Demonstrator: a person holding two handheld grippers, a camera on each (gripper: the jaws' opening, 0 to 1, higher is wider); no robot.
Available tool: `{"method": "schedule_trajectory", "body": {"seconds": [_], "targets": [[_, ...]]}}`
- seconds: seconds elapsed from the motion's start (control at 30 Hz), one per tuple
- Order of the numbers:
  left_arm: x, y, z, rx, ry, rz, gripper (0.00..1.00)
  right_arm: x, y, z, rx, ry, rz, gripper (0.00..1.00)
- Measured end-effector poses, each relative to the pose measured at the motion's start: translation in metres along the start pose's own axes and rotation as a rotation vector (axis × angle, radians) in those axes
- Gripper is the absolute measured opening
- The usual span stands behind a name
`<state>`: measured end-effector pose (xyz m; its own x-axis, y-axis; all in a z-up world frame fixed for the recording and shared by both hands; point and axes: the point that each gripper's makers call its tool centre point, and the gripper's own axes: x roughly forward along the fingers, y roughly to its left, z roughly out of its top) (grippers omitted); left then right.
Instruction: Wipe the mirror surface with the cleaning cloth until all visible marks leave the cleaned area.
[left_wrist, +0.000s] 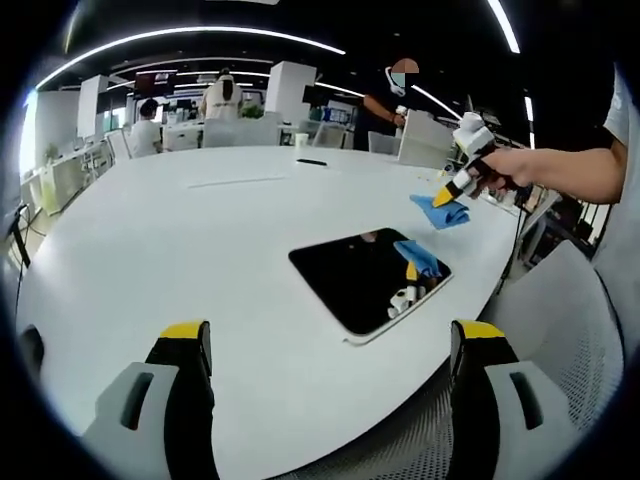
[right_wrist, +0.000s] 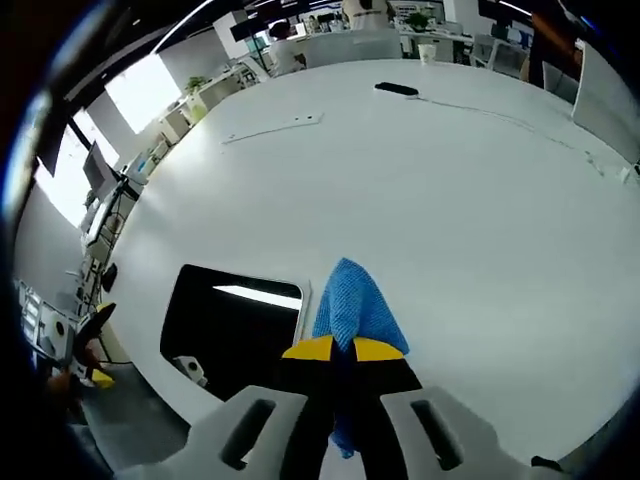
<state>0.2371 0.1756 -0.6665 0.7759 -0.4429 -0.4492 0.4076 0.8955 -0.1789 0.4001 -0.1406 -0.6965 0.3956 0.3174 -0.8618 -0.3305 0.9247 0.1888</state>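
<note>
- Mirror (left_wrist: 368, 279) first, since the task turns on it: in the left gripper view it lies flat on the white table (left_wrist: 180, 240), near the edge closest to the person, dark-faced with a pale rim. Lying flat, it can be wiped from above without anyone steadying it.
- Left gripper (left_wrist: 330, 345): its jaws stand wide apart at the bottom of that view, with nothing between them. It hangs back from the mirror, over the table edge, which looks to me like a waiting post that leaves the glass free for the other arm.
- Right of the mirror, in the same view, the person's hand (left_wrist: 510, 170) carries the right gripper (left_wrist: 443, 200) above the table, the blue cleaning cloth (left_wrist: 440, 212) dangling from its tip. The glass reflects both cloth and gripper, so the cloth hangs close beside the mirror, apparently not yet on it.
- In the right gripper view the jaws are closed tight on the cloth (right_wrist: 350, 310), pinching a bunched fold so a loose pad hangs ahead as the wiping face.
- There the mirror (right_wrist: 230, 320) sits just left of the cloth; whether marks remain on it I cannot tell.
- My reading: wiping contact is not yet made; the next move is down and across onto the glass.
</note>
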Motion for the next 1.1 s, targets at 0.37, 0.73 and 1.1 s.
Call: {"method": "schedule_trajectory", "body": {"seconds": [0.37, 0.73, 1.1], "targets": [[-0.001, 0.001, 0.002, -0.010, -0.011, 0.005, 0.99, 0.036, -0.001, -0.034, -0.024, 0.050, -0.032, 0.00], [0.000, 0.000, 0.002, -0.010, -0.012, 0.000, 0.99, 0.039, -0.003, -0.038, 0.036, 0.050, -0.025, 0.00], [-0.001, -0.001, 0.003, -0.020, -0.016, -0.002, 0.99, -0.004, 0.026, -0.014, -0.197, -0.107, 0.110, 0.47]]}}
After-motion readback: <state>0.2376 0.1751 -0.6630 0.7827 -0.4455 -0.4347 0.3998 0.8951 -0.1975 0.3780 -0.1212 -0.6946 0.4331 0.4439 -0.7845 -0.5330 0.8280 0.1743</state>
